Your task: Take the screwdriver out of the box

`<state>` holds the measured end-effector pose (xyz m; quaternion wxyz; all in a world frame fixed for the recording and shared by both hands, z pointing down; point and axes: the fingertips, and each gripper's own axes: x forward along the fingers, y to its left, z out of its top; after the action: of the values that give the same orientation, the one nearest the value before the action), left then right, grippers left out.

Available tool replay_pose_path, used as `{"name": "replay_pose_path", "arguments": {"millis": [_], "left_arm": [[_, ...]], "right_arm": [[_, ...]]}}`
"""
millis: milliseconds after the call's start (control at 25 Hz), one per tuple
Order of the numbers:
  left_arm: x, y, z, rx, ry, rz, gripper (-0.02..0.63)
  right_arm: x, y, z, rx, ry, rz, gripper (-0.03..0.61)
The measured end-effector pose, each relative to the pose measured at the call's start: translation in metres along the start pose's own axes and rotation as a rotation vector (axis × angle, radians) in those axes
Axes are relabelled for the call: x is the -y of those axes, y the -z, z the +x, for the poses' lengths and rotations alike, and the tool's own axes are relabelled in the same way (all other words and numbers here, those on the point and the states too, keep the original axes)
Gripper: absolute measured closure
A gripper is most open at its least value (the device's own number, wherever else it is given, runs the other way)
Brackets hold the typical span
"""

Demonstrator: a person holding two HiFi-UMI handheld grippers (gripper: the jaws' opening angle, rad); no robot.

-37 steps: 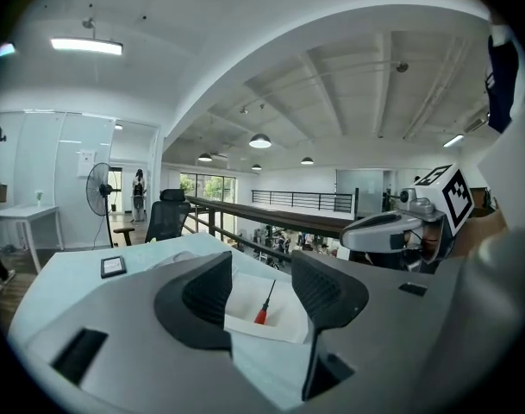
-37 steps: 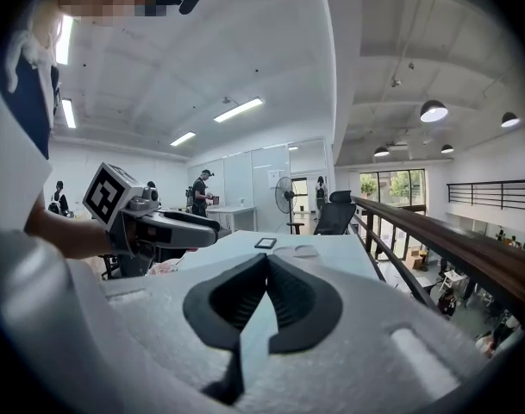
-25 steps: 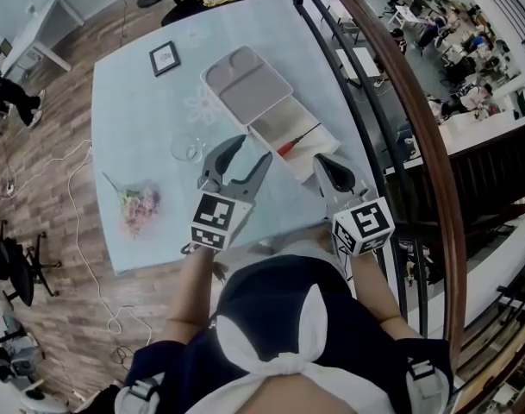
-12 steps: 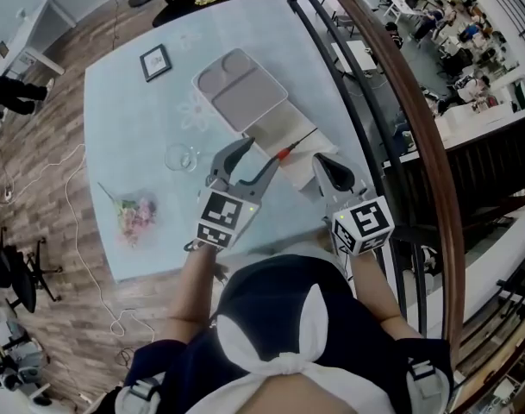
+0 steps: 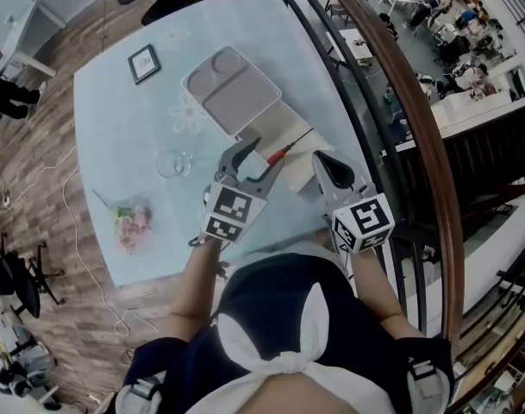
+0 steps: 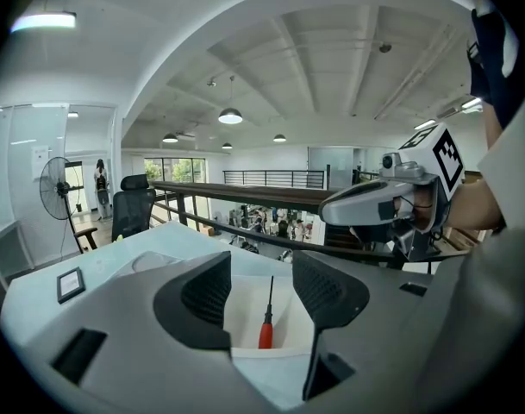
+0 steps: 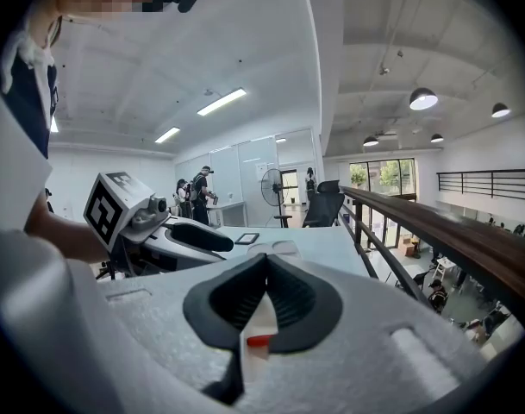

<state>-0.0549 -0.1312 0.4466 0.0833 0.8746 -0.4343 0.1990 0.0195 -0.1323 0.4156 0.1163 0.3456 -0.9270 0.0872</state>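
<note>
- Red-handled screwdriver with a thin dark shaft (image 5: 285, 149) lies inside the open white rectangular box (image 5: 290, 126), on the pale blue counter (image 5: 115, 128).
- Left hand-held gripper (image 5: 260, 152) sits at the box's near edge. It is released, with the jaws spread wide and the screwdriver lined up between them but ungripped.
- Right hand-held gripper (image 5: 324, 162) is clenched, tips touching and empty, just beside the box.

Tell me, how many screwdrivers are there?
1. The screwdriver lies inside the open white box, just ahead of the left gripper; that gripper hides part of the box.
</note>
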Motion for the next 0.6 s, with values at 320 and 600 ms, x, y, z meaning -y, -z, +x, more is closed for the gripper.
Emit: {"name": "replay_pose_path", "arguments": {"millis": [320, 600], "left_arm": [[0.002, 0.022, 0.03, -0.084, 0.039, 0.009, 0.394], [0.007, 0.047, 0.052, -0.154, 0.071, -0.001, 0.394]], "right_arm": [[0.017, 0.004, 0.009, -0.016, 0.019, 0.024, 0.58], [0.028, 0.011, 0.016, -0.03, 0.027, 0.039, 0.579]]}}
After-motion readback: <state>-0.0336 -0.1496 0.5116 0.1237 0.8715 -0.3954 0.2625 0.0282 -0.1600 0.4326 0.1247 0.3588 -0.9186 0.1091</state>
